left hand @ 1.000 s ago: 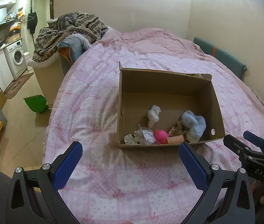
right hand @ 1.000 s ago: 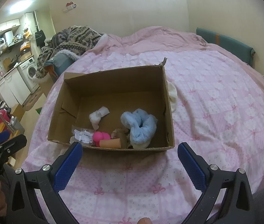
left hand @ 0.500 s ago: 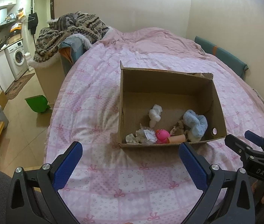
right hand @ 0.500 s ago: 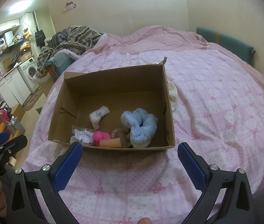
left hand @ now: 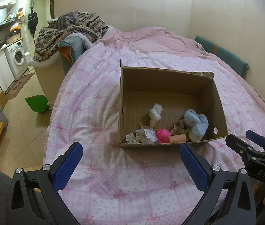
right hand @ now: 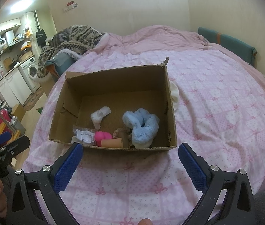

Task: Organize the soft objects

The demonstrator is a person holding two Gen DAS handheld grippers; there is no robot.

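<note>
- On the bed [left hand: 98,97], spread with a pink patterned quilt, an open cardboard box [left hand: 170,78] holds the soft objects.
- Against the box's near wall lie a crumpled white packet [right hand: 84,136], a pink toy [right hand: 103,136] and a tan tube [right hand: 112,142], touching one another.
- A fluffy blue item [right hand: 141,126] sits in the box's near right corner; a white knotted cloth [right hand: 100,114] rests nearer the box's middle.
- Just outside the box's right wall, a cream cloth [right hand: 175,93] lies on the quilt.
- Short of the box's near wall, the left hand-held gripper [left hand: 130,166] and the right hand-held gripper [right hand: 129,166] hover above the quilt, each with blue pads spread wide apart, holding nothing.
</note>
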